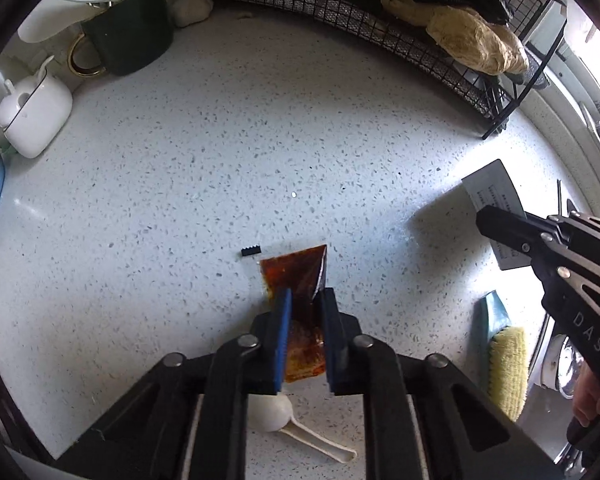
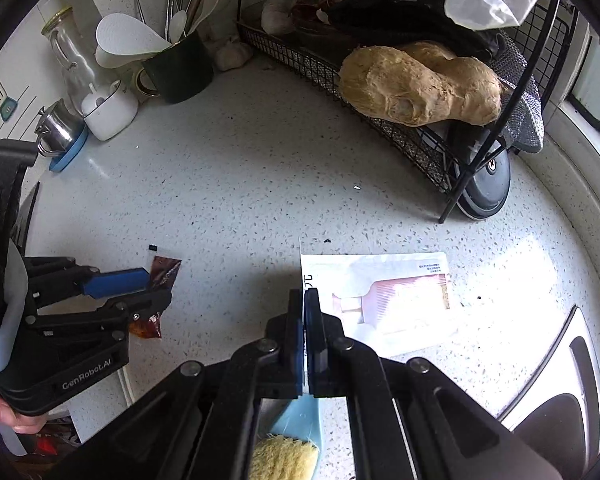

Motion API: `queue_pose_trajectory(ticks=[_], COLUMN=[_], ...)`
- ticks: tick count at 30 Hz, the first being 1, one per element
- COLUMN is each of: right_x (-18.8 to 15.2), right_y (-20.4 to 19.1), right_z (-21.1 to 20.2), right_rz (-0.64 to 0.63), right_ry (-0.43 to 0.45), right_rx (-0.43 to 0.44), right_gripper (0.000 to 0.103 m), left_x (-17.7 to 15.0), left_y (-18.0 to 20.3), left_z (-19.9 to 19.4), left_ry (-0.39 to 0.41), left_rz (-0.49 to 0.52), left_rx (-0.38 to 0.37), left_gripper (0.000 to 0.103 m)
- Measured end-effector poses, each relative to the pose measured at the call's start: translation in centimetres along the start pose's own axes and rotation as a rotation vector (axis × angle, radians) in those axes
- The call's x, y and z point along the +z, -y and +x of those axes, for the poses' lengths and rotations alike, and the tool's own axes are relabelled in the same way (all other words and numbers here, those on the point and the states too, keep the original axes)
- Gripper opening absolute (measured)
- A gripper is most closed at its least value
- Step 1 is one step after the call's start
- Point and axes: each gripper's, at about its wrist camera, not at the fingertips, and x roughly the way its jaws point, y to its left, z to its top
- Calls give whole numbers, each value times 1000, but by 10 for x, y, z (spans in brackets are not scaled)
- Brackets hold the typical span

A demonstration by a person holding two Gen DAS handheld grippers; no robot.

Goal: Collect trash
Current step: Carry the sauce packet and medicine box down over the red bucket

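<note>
A clear sauce packet (image 1: pixel 296 272) with dark red-brown sauce lies on the speckled white counter (image 1: pixel 220 160). My left gripper (image 1: pixel 306 294) is shut on it, the blue pads pinching its middle. In the right wrist view the left gripper (image 2: pixel 156 284) comes in from the left with the sauce packet (image 2: pixel 166 270) showing above and below its fingers. A white paper slip (image 2: pixel 400 300) with pink print lies flat on the counter, and my right gripper (image 2: pixel 304 294) is shut on its left edge. In the left wrist view the right gripper (image 1: pixel 484 216) sits over the paper slip (image 1: pixel 492 188).
A small black torn-off strip (image 1: pixel 251 251) lies by the packet. A white plastic spoon (image 1: pixel 276 412) and a yellow brush (image 1: pixel 504 364) lie near the front. A wire rack (image 2: pixel 380 120) with ginger (image 2: pixel 420 84) stands behind, with a utensil cup (image 2: pixel 180 72) at back left and a sink (image 2: pixel 572 360) on the right.
</note>
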Motion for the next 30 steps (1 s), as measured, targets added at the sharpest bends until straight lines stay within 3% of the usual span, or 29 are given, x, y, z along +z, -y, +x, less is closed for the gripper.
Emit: queue_pose_trajectory(ticks=[13, 21, 30], right_x=[2, -14, -46], right_y=[-66, -129, -213], right_z=[-53, -95, -113], right_rz=[-102, -218, -315], right_ry=[93, 156, 187], right_rx=[36, 81, 181], right_gripper=[1, 1, 1], left_x=[-29, -88, -169], left_y=[-36, -84, -122], left_z=[-98, -157, -211], left_ry=[191, 281, 364], left_rz=[-29, -107, -185], left_rx=[3, 35, 91], left_gripper=[6, 6, 6])
